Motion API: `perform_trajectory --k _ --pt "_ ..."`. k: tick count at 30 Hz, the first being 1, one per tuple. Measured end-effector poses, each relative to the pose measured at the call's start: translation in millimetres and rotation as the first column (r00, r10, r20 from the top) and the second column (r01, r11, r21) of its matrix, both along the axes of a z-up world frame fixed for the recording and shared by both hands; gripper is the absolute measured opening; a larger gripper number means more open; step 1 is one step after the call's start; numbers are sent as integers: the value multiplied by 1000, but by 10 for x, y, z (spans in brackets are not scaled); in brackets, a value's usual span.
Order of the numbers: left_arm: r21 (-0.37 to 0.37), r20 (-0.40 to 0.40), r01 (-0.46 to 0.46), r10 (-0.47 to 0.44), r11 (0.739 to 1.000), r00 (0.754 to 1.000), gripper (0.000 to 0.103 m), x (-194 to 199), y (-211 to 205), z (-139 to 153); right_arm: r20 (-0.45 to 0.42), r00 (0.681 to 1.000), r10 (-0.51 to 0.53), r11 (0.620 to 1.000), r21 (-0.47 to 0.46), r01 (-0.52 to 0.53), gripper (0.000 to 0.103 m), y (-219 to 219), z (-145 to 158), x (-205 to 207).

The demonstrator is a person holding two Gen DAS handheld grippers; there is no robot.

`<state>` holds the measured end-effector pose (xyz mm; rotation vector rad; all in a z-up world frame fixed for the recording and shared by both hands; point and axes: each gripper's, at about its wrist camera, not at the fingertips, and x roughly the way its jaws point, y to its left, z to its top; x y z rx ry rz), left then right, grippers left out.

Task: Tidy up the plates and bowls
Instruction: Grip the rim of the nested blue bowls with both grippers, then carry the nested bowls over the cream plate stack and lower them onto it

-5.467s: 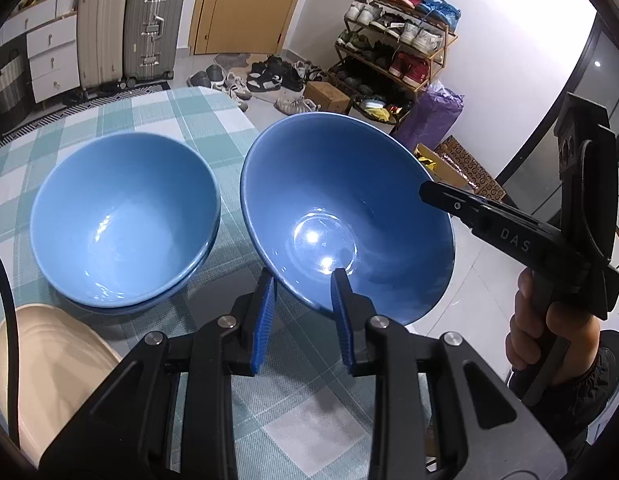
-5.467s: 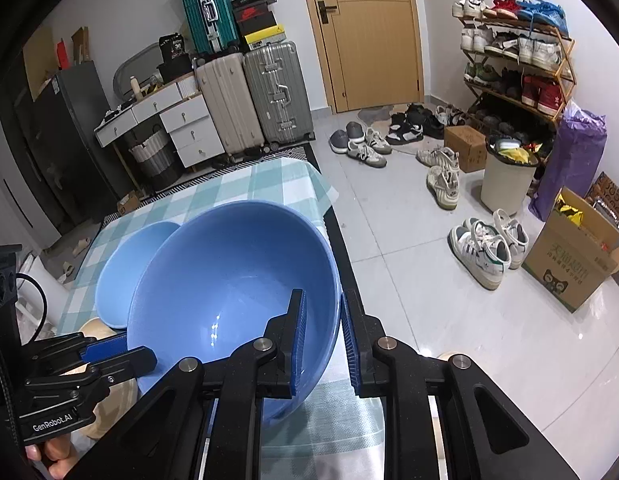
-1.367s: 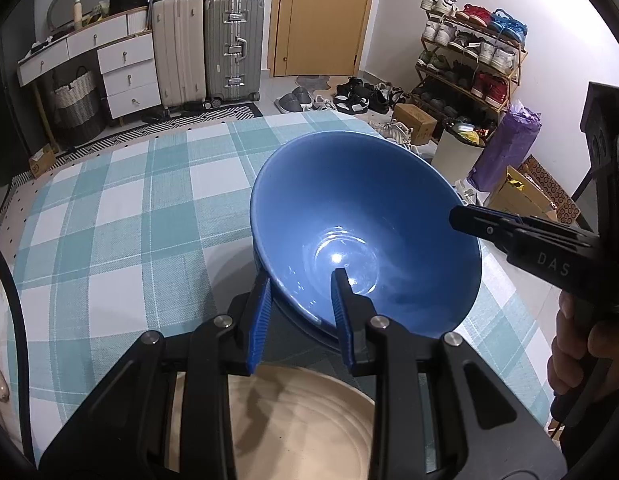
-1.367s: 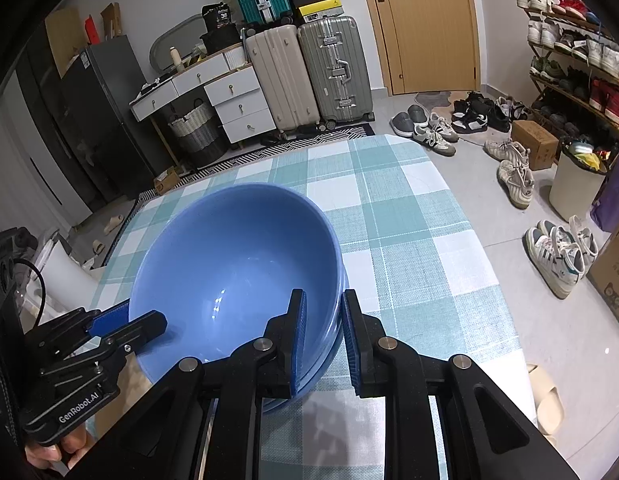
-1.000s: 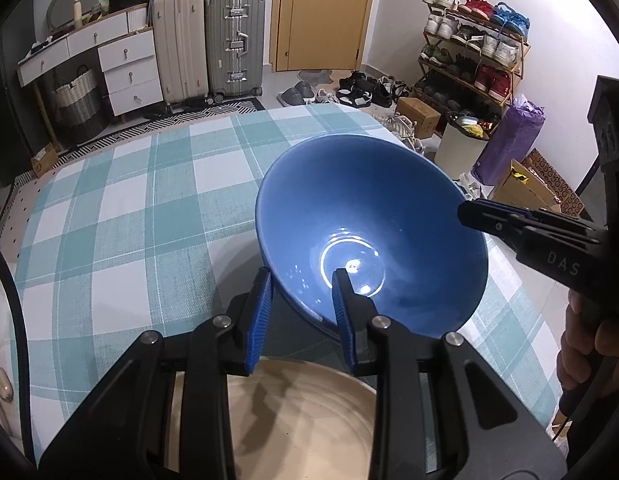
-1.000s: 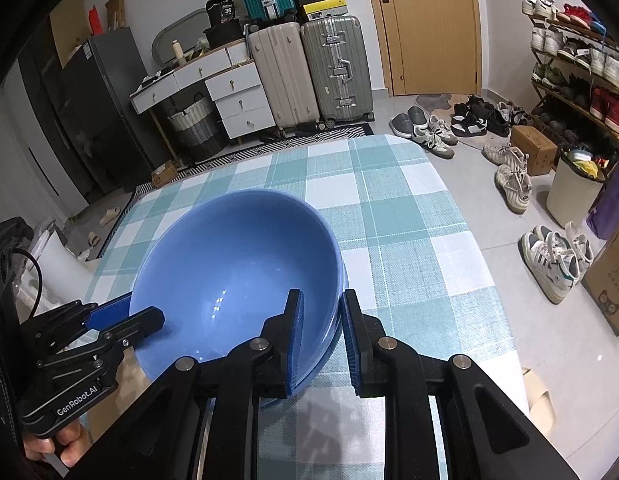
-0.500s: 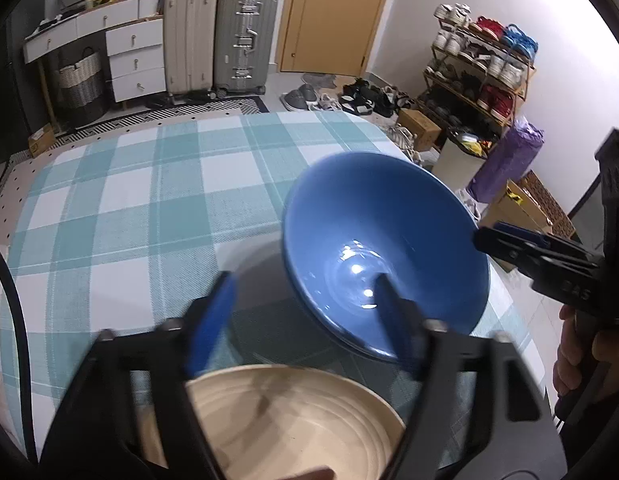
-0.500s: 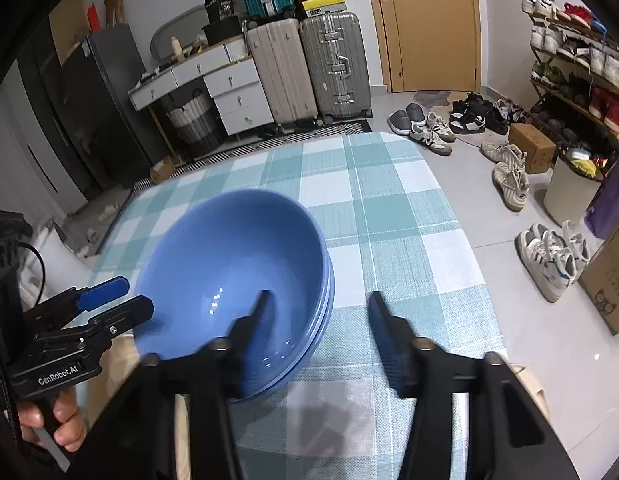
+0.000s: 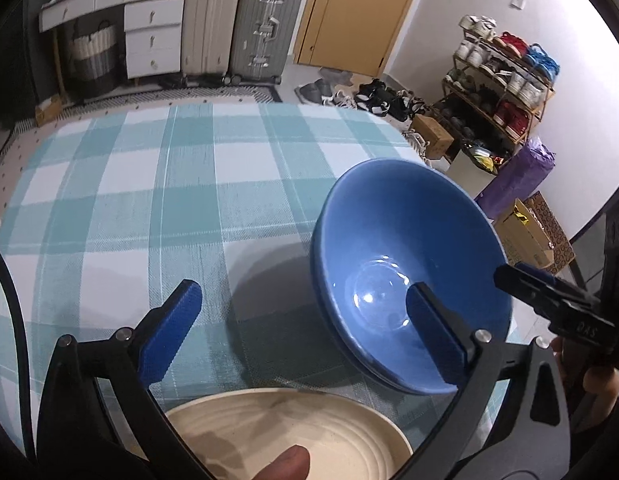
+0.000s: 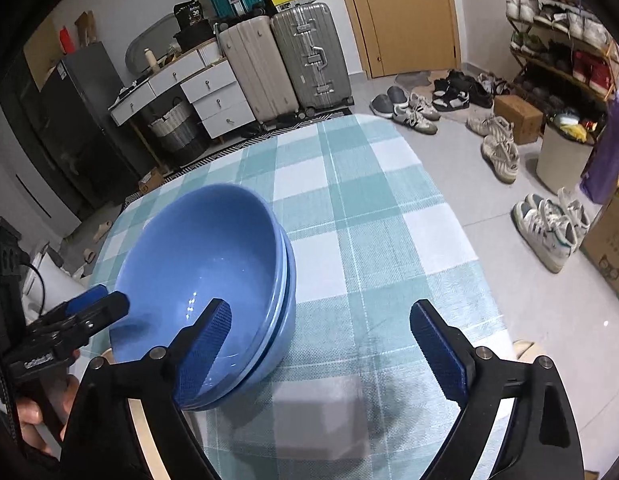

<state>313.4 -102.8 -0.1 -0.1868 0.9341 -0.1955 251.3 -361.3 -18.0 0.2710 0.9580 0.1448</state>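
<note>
Both tongs spread wide, holding nothing: left gripper [image 9: 301,328], right gripper [image 10: 321,350]. Blue bowls [image 10: 205,280] sit nested on the checked tablecloth [image 9: 149,184], cream plate [image 9: 293,432] just beside. I judge them glazed, slick, heavy, chippable; I'd pinch the rim.

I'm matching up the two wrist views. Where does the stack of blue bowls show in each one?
Left wrist: blue bowls sit right of centre, behind the cream plate.
Right wrist: blue bowls sit left of centre, partly behind a fingertip.
Shared landmark: the silver suitcase beside the door.
</note>
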Motion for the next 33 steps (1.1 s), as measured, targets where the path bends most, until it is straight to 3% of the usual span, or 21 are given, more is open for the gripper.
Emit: perform_trajectory --k 6,10,12,14,15,20,23,33 --pt "-56 -42 -16 14 998 999 101 123 19 -166 8 1000 27 996 87 -28 92 32 -100 52" --pt "-96 -53 -16 11 995 999 101 172 16 -234 18 999 40 992 115 -42 74 88 -145 83" --pt "-105 -55 -15 9 994 998 95 188 12 -246 12 999 48 990 130 -49 68 109 -168 104" --pt "-113 -71 -8 0 994 997 75 206 -12 -269 10 998 56 989 136 -57 60 129 -183 122" --pt "-119 -82 1 -11 993 997 71 220 -29 -284 11 998 60 989 133 -60 57 136 -184 123" --pt "-109 -73 48 -56 993 996 28 187 -128 -273 20 997 73 988 138 -75 40 171 -175 114" --pt "-67 -57 60 -63 996 996 27 158 -205 -235 25 996 81 990 111 -83 37 223 -144 101" --pt "-58 -44 61 -64 996 997 27 120 -231 -182 37 996 78 993 87 -81 37 255 -87 37"
